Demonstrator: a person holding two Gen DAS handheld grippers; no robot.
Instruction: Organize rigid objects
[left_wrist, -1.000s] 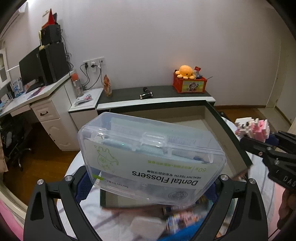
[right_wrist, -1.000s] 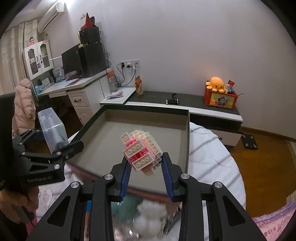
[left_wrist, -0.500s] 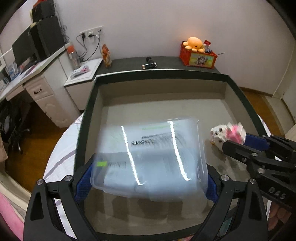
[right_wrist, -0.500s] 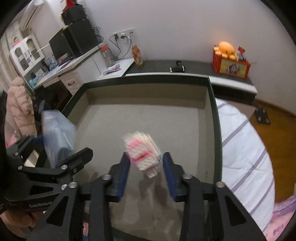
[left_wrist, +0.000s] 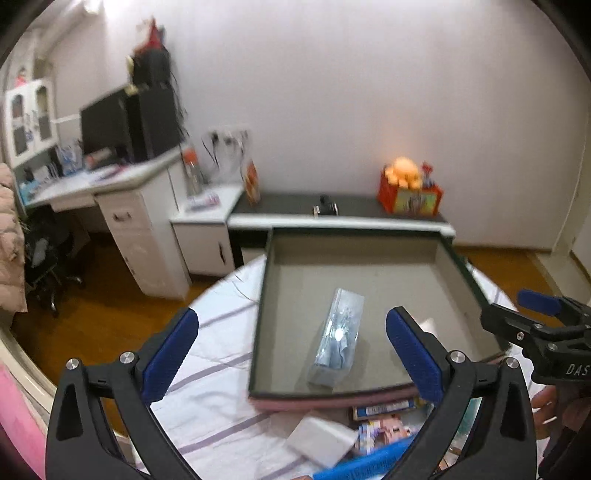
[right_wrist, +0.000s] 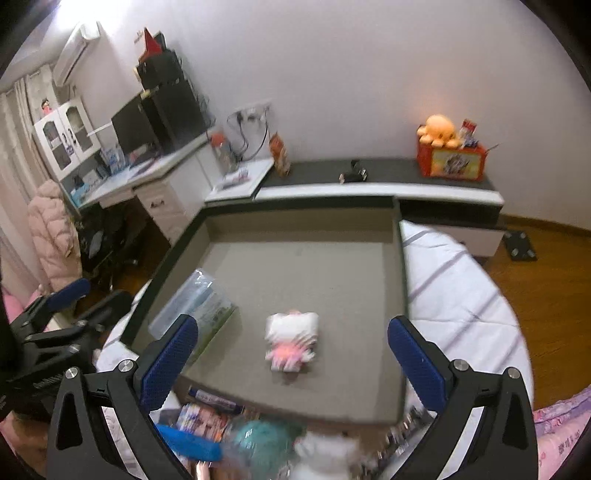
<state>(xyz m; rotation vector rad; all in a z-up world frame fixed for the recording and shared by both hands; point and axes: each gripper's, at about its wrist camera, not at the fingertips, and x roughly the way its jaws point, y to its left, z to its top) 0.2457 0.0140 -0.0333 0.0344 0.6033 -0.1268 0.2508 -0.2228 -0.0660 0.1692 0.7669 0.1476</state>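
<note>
A clear plastic dental flosser box (left_wrist: 340, 336) lies on its side on the floor of the grey tray (left_wrist: 258, 314), near the front left. My left gripper (left_wrist: 291, 332) hangs back above it with its jaws opening and nothing pressed between them. A pink and white block toy (right_wrist: 291, 343) lies in the tray (right_wrist: 400, 258) to the right of the flosser box (right_wrist: 192, 306). Above the toy my right gripper (right_wrist: 291, 332) has its jaws opening wide, and the pads do not touch it. Each gripper also shows in the other's view: left gripper (right_wrist: 66, 306), right gripper (left_wrist: 535, 325).
The tray sits on a round table with a white striped cloth (left_wrist: 214, 332). In front of the tray lie a white packet (left_wrist: 321, 439), small printed boxes (right_wrist: 203, 413) and a teal item (right_wrist: 266, 435). Behind stand a low dark cabinet (right_wrist: 369, 173) and a white desk.
Both grippers have let go. The flosser box and the block toy, held over the tray before, now lie on its floor. Both grippers have drawn back with their jaws spread.
</note>
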